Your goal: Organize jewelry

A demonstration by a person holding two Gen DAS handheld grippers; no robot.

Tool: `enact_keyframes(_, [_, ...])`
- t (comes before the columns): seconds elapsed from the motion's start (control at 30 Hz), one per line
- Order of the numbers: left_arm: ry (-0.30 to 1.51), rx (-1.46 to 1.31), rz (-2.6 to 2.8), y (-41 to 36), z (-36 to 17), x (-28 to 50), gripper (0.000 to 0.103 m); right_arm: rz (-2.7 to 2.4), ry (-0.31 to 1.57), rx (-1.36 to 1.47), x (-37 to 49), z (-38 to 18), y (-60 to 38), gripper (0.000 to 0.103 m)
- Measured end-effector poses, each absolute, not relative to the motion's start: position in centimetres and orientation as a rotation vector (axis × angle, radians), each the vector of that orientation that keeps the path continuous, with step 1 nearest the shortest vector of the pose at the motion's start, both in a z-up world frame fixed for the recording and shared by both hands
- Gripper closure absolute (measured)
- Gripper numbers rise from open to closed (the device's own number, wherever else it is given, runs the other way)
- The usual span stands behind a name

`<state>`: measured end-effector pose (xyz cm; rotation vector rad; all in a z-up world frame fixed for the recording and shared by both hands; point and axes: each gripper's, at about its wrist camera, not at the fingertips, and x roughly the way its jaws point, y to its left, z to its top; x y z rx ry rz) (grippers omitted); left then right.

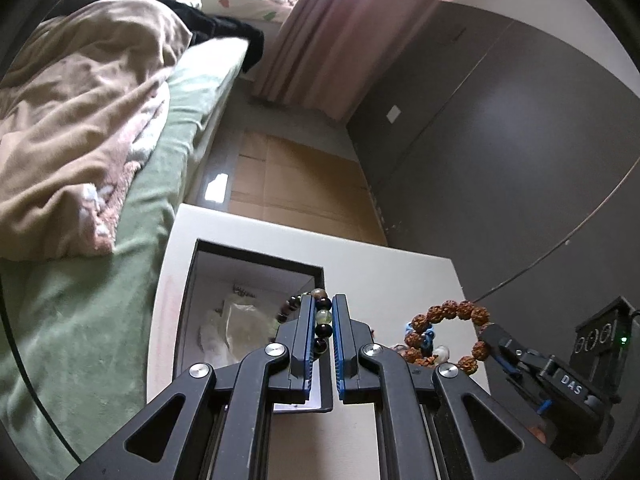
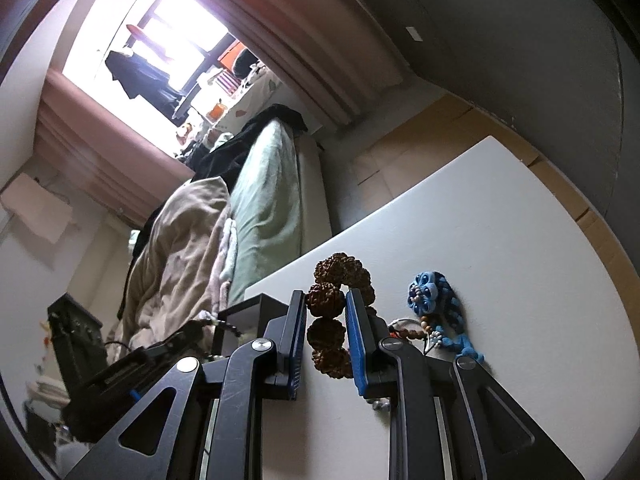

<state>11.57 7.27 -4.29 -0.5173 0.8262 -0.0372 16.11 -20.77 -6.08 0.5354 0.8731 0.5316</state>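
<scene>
A: State the left gripper (image 1: pixel 323 322) condition.

B: Jaws clamped on a bracelet of dark and pale glass beads (image 1: pixel 322 316), lower centre of the left wrist view, over the open black-rimmed box (image 1: pixel 256 258) on the white table (image 1: pixel 400 276).

A: And the right gripper (image 2: pixel 326 322)?

B: Jaws clamped on a bracelet of knobbly brown seed beads (image 2: pixel 326 300), lower centre of the right wrist view. In the left wrist view that bracelet loops at lower right, above the table.

A: Other items?

B: A blue knotted ornament (image 2: pixel 434 300) lies on the table, just right of the right gripper.
</scene>
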Motion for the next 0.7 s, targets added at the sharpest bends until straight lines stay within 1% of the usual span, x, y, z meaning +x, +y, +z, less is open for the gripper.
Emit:
enact_keyframes(0.3, [0.911,-0.471,0.083,8.4,-5.8,12.3,0.093,0.548,0.882,0.512,15.8,-5.9,-19.6,0.081])
enact_keyframes(0.37, [0.919,-0.489,0.075,8.6,-5.9,12.2,0.087,0.559,0.877,0.512,15.7,-5.7,-19.2,0.081])
enact_keyframes(0.4, [0.915,-0.492,0.076,8.7,-5.8,12.2,0.078,0.566,0.875,0.512,15.7,-5.7,-19.1,0.081])
enact_keyframes(0.43, [0.908,-0.493,0.078,8.7,-5.7,12.0,0.067,0.576,0.873,0.514,15.6,-5.6,-18.9,0.081])
enact_keyframes(0.47, [0.893,-0.495,0.08,8.8,-5.4,11.9,0.062,0.589,0.869,0.515,15.6,-5.4,-18.7,0.081])
enact_keyframes(0.5, [0.876,-0.499,0.083,8.9,-5.1,11.7,0.055,0.602,0.864,0.514,15.5,-5.2,-18.4,0.081])
enact_keyframes(0.53, [0.855,-0.502,0.086,9.1,-4.7,11.4,0.052,0.613,0.859,0.51,15.3,-5.0,-18.1,0.081])
enact_keyframes(0.7, [0.799,-0.541,0.104,10.7,-3.5,10.7,0.052,0.704,0.819,0.483,14.8,-3.2,-16.1,0.081])
